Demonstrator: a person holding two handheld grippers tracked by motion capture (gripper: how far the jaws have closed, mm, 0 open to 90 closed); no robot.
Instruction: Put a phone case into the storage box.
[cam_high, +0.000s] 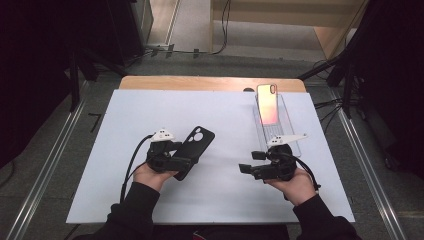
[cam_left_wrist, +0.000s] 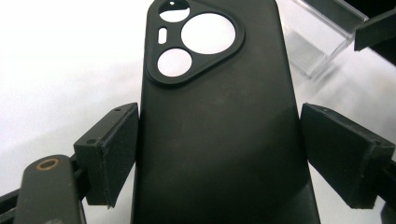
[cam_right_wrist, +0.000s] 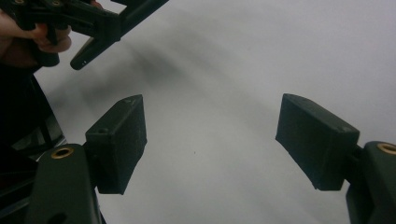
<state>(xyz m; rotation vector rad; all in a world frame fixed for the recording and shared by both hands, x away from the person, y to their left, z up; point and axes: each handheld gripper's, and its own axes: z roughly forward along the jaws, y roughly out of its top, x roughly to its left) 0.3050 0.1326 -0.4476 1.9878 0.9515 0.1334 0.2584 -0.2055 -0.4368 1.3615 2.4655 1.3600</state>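
Holding the black soft phone case with a triangular camera cut-out (cam_left_wrist: 219, 126) in my left gripper (cam_left_wrist: 219, 154), I see it between the two black pads (cam_left_wrist: 109, 151): the left pad touches the edge of the case, and the right pad stands just beside the other edge, so I cannot tell if it presses there. In the high view the same case (cam_high: 196, 145) is at the left middle of the white table sheet (cam_high: 125, 200), tilted, with its camera end pointing far and to the right, and the left gripper (cam_high: 186, 161) is at its near end.

My right gripper (cam_right_wrist: 210, 140) has its jaws apart with nothing between them, only the white sheet under them. In the high view the right gripper (cam_high: 246, 169) is at the right near part of the table and points to the left.

Far on the right, a pink-orange shiny phone case (cam_high: 267, 104) rests in a clear plastic holder (cam_high: 289, 122), well apart from the black case
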